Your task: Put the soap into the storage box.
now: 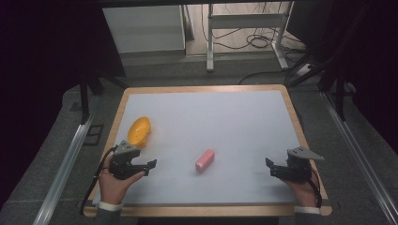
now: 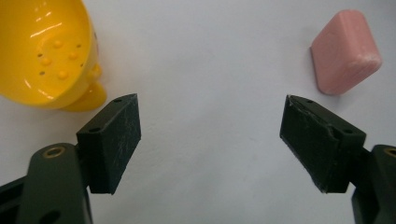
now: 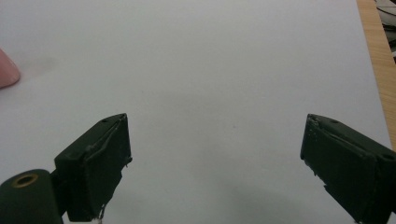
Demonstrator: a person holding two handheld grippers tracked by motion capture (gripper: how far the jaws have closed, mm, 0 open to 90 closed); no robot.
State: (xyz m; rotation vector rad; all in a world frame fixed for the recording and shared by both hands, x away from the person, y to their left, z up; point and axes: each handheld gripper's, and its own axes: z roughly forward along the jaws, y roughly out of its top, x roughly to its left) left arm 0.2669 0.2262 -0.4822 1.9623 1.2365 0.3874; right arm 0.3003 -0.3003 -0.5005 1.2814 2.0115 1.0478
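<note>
high view shows a pink rounded soap-like bar lying flat mid-table, long axis slanting from near-left to far-right, with a yellow plastic perforated bowl well to its left. both the left gripper and right gripper are spread wide, holding nothing.

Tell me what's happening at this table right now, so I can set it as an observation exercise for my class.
A person sits at a white-topped table with a hand-held gripper in each hand. The left hand-held gripper and the right hand-held gripper are both open, holding nothing, near the table's front edge. A pink soap bar lies between them, nearer the left one. A yellow perforated soap dish sits tilted just beyond the left gripper. Neither object is being touched.
</note>
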